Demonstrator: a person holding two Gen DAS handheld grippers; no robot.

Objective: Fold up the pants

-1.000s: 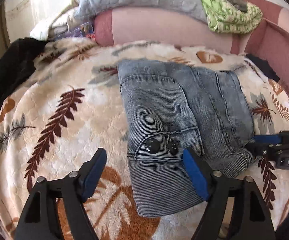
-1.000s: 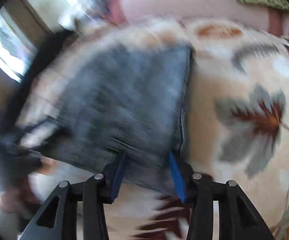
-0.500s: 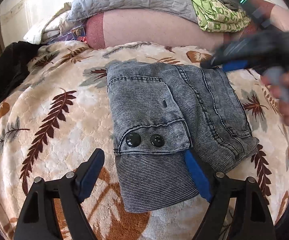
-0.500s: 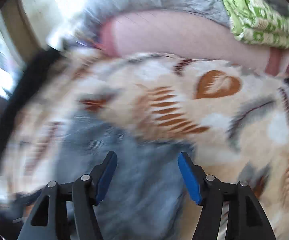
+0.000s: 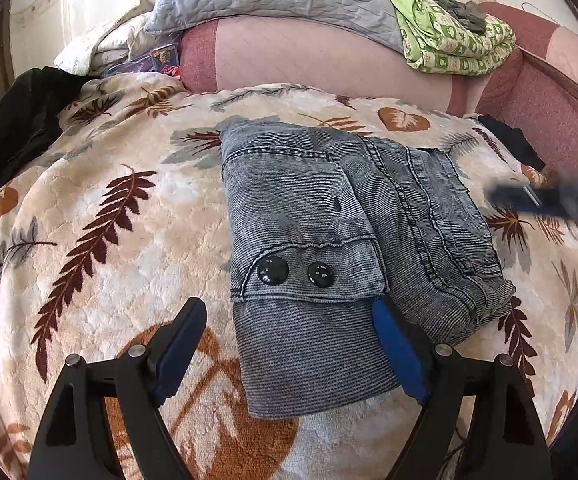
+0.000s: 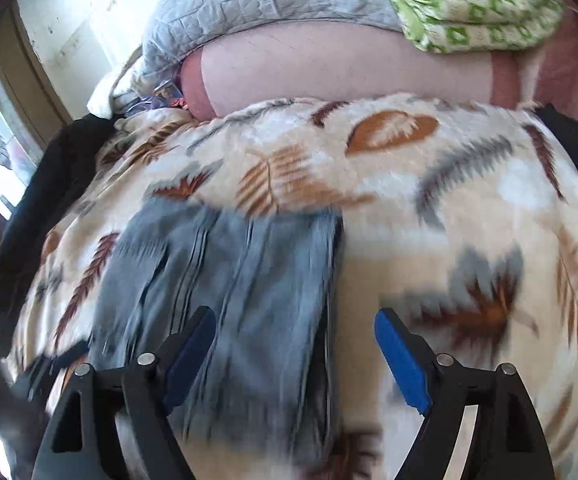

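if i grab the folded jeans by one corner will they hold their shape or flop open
The folded jeans would probably flop open: the layers lie loose, with a cuffed flap and a rumpled right edge. They look thick, so likely fairly heavy for their size. On the plush leaf-print blanket they would likely drag and bunch, not slide.

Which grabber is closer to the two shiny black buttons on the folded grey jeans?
Left. The left gripper hangs open just in front of the black buttons on the folded grey denim pants. The right gripper, jaws just opened, sits off the pants' right edge, farther away.
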